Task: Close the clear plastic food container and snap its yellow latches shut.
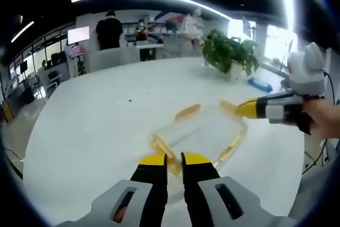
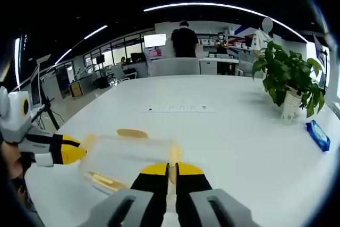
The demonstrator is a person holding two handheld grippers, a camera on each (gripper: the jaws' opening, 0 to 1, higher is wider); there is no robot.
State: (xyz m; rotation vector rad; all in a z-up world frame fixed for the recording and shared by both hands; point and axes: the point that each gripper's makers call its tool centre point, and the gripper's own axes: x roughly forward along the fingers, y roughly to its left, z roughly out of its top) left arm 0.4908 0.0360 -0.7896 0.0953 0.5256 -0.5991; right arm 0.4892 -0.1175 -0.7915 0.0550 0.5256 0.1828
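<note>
Clear plastic container (image 1: 199, 131), four yellow latches, one pinched in each gripper's closed jaws.

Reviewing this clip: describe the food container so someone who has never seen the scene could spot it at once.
Start at the big white table with the potted plant at its far side. Nearer the camera, between the two grippers, lies the clear plastic container. Its see-through body edged with yellow latches sets it apart from the blue packet by the plant.

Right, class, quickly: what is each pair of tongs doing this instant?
Left tongs: shut on a yellow latch of the container.
Right tongs: shut on another yellow latch.
</note>
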